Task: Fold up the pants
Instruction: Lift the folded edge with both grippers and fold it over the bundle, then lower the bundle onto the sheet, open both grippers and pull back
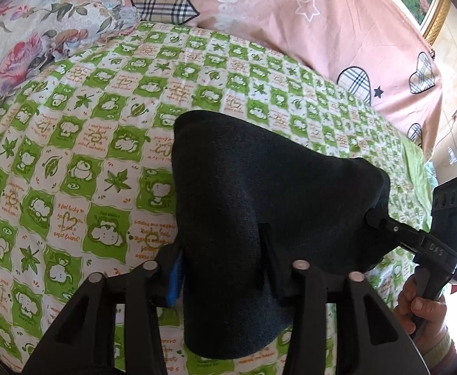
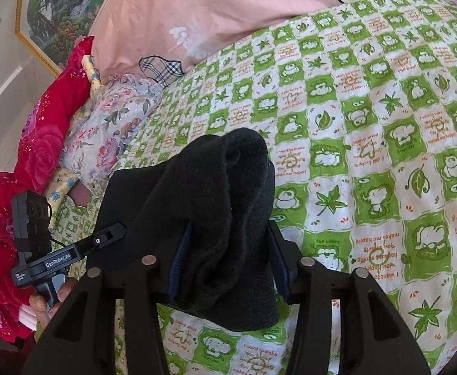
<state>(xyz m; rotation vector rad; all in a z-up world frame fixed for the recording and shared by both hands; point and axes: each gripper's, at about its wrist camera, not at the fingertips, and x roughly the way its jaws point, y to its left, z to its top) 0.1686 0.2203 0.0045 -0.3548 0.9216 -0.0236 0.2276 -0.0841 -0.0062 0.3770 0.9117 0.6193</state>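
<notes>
The dark navy pants (image 1: 259, 193) hang folded between my two grippers above the green-and-white checked bedsheet (image 1: 87, 162). My left gripper (image 1: 222, 268) is shut on one end of the pants, cloth bunched between its blue-padded fingers. The right gripper also shows in the left wrist view (image 1: 381, 222), its tip buried in the cloth. In the right wrist view my right gripper (image 2: 228, 256) is shut on the thick bunched pants (image 2: 225, 218). The left gripper shows there at the left (image 2: 109, 234), against the cloth.
A pink quilt with plaid hearts (image 1: 290, 15) lies along the far side of the bed. A floral pillow (image 1: 41, 31) is at the back left. A red rose blanket (image 2: 25, 162) lies off the bed's side. A framed painting (image 2: 62, 9) hangs on the wall.
</notes>
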